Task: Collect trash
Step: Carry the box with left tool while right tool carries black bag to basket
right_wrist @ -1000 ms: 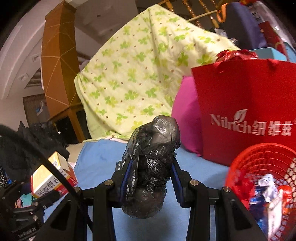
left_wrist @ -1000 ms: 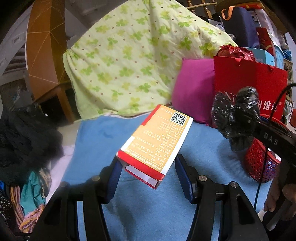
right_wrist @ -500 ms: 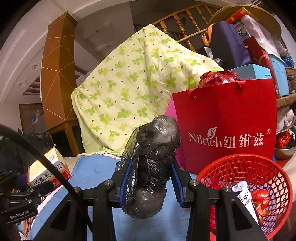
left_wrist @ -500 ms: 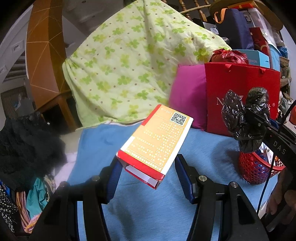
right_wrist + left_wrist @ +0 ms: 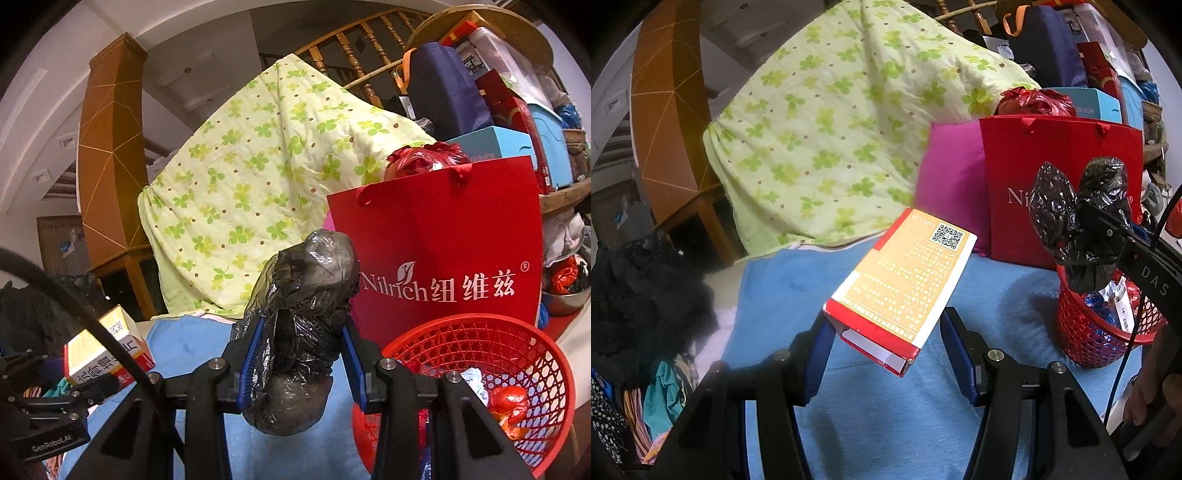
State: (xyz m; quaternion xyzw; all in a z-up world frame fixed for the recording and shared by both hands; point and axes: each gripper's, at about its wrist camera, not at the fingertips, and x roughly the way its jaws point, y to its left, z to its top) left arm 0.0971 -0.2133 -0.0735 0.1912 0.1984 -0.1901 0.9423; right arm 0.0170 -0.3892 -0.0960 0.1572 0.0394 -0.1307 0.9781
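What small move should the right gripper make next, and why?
Probably carry the black plastic bag a little further right, over the red basket, then release. The right gripper is shut on the bag, and the basket already holds trash just beside it.

A bed with a blue sheet (image 5: pixel 879 413) carries a red basket (image 5: pixel 517 336), red bag (image 5: pixel 443 221), pink pillow (image 5: pixel 953 184) and green quilt (image 5: pixel 831 129).

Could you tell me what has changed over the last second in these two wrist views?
Both tools drew back and swung toward the red basket: in the right view it now shows almost whole, beside the black bag; in the left view it has come out from behind that bag. Nothing was taken or let go: the left tool still grips the box, and the right tool still grips the bag.
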